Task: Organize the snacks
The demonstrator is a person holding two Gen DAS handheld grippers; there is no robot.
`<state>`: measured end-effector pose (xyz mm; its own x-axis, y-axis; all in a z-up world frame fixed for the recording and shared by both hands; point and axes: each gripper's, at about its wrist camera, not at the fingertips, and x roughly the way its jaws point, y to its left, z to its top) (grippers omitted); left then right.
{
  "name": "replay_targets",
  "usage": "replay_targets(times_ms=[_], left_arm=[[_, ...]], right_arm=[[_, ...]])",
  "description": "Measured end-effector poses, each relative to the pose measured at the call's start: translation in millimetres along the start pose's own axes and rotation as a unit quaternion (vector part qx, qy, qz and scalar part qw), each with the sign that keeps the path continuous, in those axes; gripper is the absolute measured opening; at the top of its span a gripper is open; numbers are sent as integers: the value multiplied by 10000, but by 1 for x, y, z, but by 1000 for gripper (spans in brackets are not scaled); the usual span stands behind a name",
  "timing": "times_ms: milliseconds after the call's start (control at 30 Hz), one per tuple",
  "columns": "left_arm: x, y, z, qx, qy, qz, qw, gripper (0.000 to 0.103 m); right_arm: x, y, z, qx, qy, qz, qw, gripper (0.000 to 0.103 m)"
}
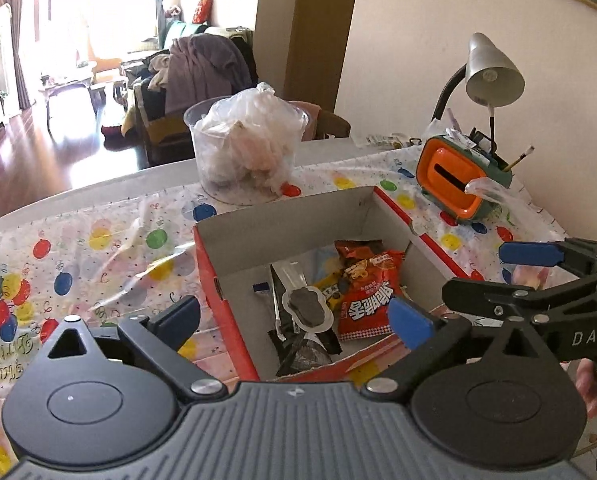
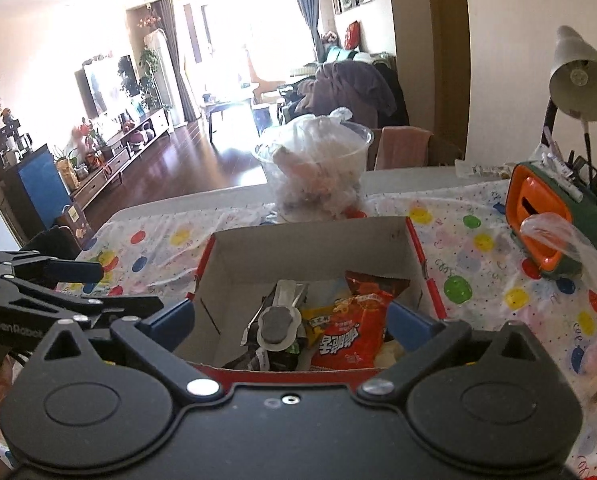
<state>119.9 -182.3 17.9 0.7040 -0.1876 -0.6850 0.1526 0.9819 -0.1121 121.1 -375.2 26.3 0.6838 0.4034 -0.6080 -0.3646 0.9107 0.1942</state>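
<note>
A red cardboard box (image 1: 282,208) (image 2: 310,248) with a white inside stands open on the table. It holds a red snack packet (image 1: 368,304) (image 2: 350,340), a yellow packet (image 1: 330,288) (image 2: 314,320), a dark paw-shaped snack in clear wrap (image 1: 308,306) (image 2: 276,326) and dark wrappers. My left gripper (image 1: 294,320) (image 2: 110,286) hangs open over the box's near left corner. My right gripper (image 2: 290,320) (image 1: 482,270) is open above the near wall, close beside the left one. Neither has anything between its blue pads.
A clear tub with a plastic bag (image 1: 244,148) (image 2: 318,172) stands behind the box. An orange and green pen holder (image 1: 458,172) (image 2: 546,220) and a desk lamp (image 1: 494,72) (image 2: 582,76) are at the back right. A balloon-print cloth (image 1: 78,248) covers the table.
</note>
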Motion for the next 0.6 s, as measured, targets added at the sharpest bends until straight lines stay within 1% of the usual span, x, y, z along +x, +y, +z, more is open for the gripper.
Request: replay_targets(times_ms=[67, 267, 400, 500, 600], left_arm=[[-3, 1, -2, -86, 1, -40, 10000, 102], [-15, -3, -8, -166, -99, 11, 9998, 102], [-22, -4, -11, -250, -160, 72, 9995, 102], [-24, -4, -12, -302, -162, 44, 9994, 102], [-24, -5, -13, -285, -194, 144, 9993, 102]], right_arm=[[-4, 1, -2, -10, -70, -12, 10000, 103], [-16, -1, -5, 75, -204, 36, 9998, 103], [-22, 1, -6, -15, -267, 45, 9996, 103], [-25, 4, -8, -131, -359, -56, 9993, 103], [-25, 5, -8, -153, -347, 7, 9993, 103]])
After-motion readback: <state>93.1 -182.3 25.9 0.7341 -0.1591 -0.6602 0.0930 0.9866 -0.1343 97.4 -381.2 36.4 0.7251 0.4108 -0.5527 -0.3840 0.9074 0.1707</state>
